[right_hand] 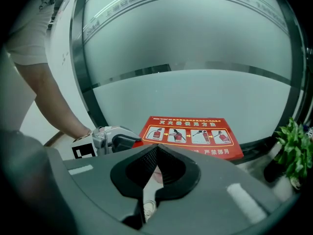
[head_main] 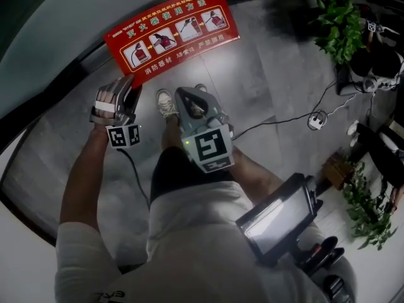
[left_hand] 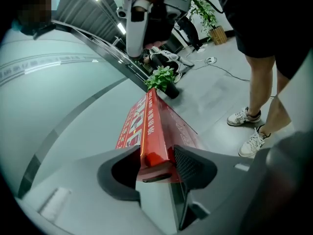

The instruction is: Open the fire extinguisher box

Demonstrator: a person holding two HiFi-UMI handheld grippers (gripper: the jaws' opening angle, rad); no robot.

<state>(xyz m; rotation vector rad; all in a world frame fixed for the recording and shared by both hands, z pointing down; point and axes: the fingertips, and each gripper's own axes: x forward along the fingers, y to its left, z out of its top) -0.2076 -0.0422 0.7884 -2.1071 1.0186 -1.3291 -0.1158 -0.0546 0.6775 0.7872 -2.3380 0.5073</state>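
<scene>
Working the first step: getting a hold on the red fire extinguisher box w/ white-printed instruction lid [head_main: 172,33], sitting on the grey tiled floor [head_main: 265,87] tight against the frosted glass wall [right_hand: 195,48]. Straddling the lid's near end edge w/ the left gripper [left_hand: 155,153], jaws apart, red edge btwn them, dark gap showing on one side, so prob. not clamping yet. Holding the right gripper [right_hand: 155,151] clenched on nothing, hovering over the floor nr the white sneakers [head_main: 166,103], short of the box. Next, judging by this: pinching down on the edge, then swinging the lid up, likely hinging along the wall side. Watching the wall behind, leaving little room for the lid to tip back. Having open floor on the near side; leafy green potted plant [head_main: 341,21] & white cable w/ plug [head_main: 315,118] lying well off past the far end, not crowding
</scene>
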